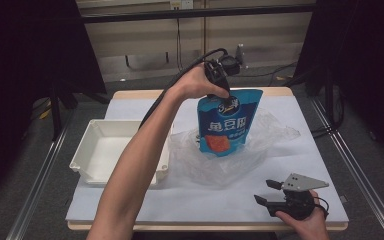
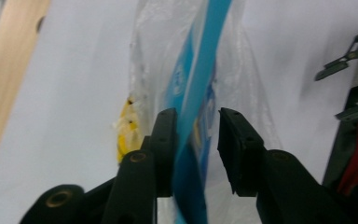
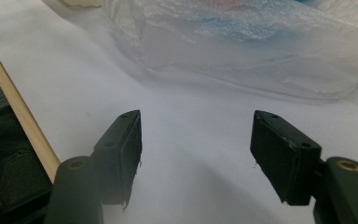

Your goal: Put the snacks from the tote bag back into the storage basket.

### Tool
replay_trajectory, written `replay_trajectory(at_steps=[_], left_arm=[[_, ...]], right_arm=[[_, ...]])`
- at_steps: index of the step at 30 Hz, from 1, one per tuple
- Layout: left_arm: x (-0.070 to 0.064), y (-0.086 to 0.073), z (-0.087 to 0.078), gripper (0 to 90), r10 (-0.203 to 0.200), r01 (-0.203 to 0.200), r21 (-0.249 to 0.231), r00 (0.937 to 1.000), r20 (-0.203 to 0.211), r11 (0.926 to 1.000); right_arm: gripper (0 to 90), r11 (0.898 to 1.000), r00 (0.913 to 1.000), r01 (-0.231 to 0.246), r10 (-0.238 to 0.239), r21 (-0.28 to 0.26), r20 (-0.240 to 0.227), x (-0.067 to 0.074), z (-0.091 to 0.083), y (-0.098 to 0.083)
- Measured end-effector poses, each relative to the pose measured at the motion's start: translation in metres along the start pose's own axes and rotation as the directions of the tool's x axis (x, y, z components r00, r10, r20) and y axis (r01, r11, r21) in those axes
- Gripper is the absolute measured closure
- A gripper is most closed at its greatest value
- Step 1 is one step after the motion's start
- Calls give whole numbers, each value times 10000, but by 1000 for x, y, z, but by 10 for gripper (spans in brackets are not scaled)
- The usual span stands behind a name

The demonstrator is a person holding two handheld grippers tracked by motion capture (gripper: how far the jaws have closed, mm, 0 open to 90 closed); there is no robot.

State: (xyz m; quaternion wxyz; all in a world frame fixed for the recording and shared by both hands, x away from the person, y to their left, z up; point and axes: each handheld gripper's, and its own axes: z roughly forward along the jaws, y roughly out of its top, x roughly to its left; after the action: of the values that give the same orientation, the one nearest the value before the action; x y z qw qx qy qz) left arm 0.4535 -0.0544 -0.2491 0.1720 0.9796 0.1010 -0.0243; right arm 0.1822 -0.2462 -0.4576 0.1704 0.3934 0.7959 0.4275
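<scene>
Dangling glossy blue pouch (image 1: 228, 122) from left gripper (image 1: 219, 80), crinkly clear bag (image 1: 230, 150) beneath

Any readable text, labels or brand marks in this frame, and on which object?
"鱼豆腐": large white characters on the blue snack pouch held up by the left gripper.
White logo near the pouch's top, small line under the characters: too small to read.

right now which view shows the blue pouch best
The high view: the blue pouch hangs face-on with its whole front and label visible, its top pinched by the left gripper over the clear bag. The left gripper view catches it edge-on, blurred. The right gripper view gives a faint blue patch through plastic.
</scene>
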Motion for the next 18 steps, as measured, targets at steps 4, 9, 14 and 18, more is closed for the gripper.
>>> replay_trajectory(at_steps=[4, 9, 14, 18], left_arm=[[1, 0, 7, 675, 15, -12, 231, 9999, -134, 9997], [2, -1, 14, 732, -31, 37, 258, 9998, -209, 9997], [1, -1, 14, 823, 4, 1, 306, 9999, -156, 9995], [1, -1, 14, 862, -78, 83, 269, 9998, -171, 9996]], right_arm=[[339, 10000, 10000, -23, 23, -4, 27, 0, 0, 0], [339, 10000, 10000, 4, -4, -42, 41, -1, 0, 0], [335, 10000, 10000, -42, 42, 53, 27, -1, 1, 0], [335, 10000, 10000, -17, 17, 63, 79, -1, 1, 0]])
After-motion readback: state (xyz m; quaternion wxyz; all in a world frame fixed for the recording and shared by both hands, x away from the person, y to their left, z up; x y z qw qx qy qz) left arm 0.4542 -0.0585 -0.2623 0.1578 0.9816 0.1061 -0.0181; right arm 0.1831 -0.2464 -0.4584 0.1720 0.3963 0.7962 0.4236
